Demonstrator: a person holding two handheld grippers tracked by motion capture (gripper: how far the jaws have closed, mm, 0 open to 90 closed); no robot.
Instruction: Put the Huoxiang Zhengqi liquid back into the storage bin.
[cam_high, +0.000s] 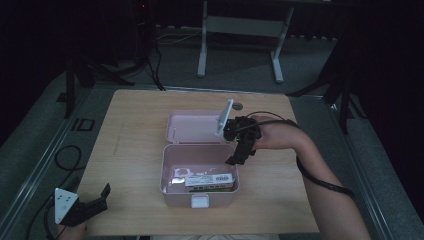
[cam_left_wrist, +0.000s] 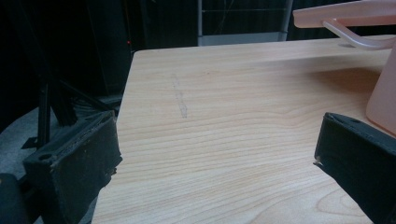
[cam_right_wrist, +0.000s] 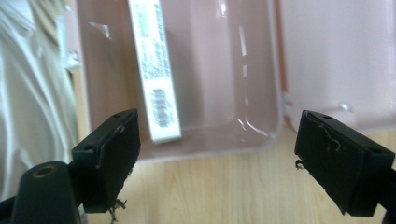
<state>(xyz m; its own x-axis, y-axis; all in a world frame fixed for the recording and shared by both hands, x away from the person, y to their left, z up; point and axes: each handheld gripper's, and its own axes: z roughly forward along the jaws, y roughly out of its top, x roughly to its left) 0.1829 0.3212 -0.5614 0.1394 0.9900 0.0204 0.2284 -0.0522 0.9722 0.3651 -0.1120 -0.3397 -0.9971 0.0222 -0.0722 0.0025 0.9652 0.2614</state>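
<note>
Right gripper (cam_high: 235, 159) above right edge of open pink box (cam_high: 170, 175), jaws wide, nothing between them, touching nothing. White carton (cam_high: 209, 179) lies flat inside box, along front wall. Left gripper (cam_high: 102, 196) at desk (cam_high: 135, 115) front-left corner, jaws wide, empty, box well apart.

High view overhead, facing forward; gripper views close, sharing pink box (cam_high: 200, 192)
</note>
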